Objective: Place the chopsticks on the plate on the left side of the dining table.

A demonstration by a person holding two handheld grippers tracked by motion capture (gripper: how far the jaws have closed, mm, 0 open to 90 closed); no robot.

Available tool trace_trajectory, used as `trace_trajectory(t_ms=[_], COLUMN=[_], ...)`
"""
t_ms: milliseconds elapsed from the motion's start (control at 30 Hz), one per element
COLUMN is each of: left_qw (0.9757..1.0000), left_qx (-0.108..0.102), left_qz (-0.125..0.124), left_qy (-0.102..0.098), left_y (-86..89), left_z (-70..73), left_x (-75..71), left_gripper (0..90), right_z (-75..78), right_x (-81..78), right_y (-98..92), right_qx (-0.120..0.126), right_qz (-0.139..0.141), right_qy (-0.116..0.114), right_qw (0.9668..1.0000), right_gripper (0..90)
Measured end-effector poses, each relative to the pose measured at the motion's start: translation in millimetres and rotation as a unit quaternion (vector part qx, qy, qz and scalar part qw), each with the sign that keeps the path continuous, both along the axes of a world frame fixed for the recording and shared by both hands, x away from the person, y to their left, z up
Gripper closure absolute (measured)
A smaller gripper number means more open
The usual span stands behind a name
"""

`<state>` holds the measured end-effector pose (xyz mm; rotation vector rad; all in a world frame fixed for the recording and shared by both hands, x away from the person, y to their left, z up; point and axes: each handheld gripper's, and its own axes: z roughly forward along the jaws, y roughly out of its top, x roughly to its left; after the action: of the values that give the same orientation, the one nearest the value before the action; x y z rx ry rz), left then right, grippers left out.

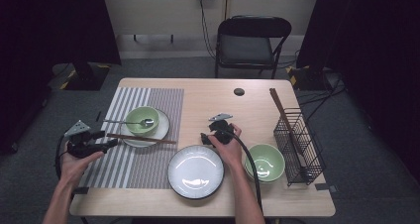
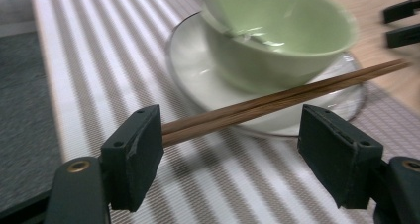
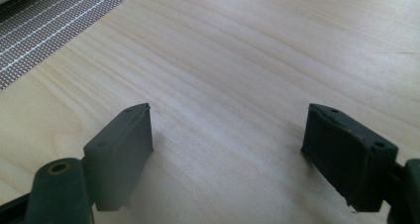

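Note:
A pair of brown chopsticks lies across the front rim of a small white plate on the striped placemat. A green bowl with a metal spoon stands on that plate. My left gripper is at the chopsticks' left end. In the left gripper view its jaws stand wide apart around that end of the chopsticks, which reaches the left pad without being pinched. My right gripper hovers open over bare wood, nothing between its jaws.
A large white plate lies at the front middle, with a second green bowl to its right. A black wire basket holding a leaning chopstick stands at the right. A black chair is behind the table.

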<state>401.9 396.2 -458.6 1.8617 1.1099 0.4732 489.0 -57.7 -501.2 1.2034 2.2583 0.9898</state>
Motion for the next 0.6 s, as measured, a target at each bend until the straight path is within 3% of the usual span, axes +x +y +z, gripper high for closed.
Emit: trace_trajectory(t_ms=[233, 333, 467, 600], left_qw=[0.9997, 0.999, 0.9992, 0.9988], left_qx=[0.003, 0.028, 0.016, 0.017], left_qz=[-0.024, -0.035, -0.036, -0.045], left_qy=[-0.001, 0.002, 0.0, 0.001], left_y=[-13.2, -17.3, -17.5, -22.7], left_z=[5.8, 6.0, 5.0, 4.5], left_x=[-17.1, -28.2, -40.4, -46.7], left_gripper=[27.0, 27.0, 27.1, 28.1], right_z=[0.0, 0.0, 0.0, 0.0], right_x=[-0.1, -0.1, -0.1, 0.0], right_y=[0.0, 0.1, 0.1, 0.0], right_qx=[0.0, 0.0, 0.0, 0.0], right_qz=[0.0, 0.0, 0.0, 0.0], right_qy=[0.0, 0.0, 0.0, 0.0], right_qw=[1.0, 1.0, 1.0, 1.0], right_gripper=[18.7, 18.7, 18.7, 18.7])
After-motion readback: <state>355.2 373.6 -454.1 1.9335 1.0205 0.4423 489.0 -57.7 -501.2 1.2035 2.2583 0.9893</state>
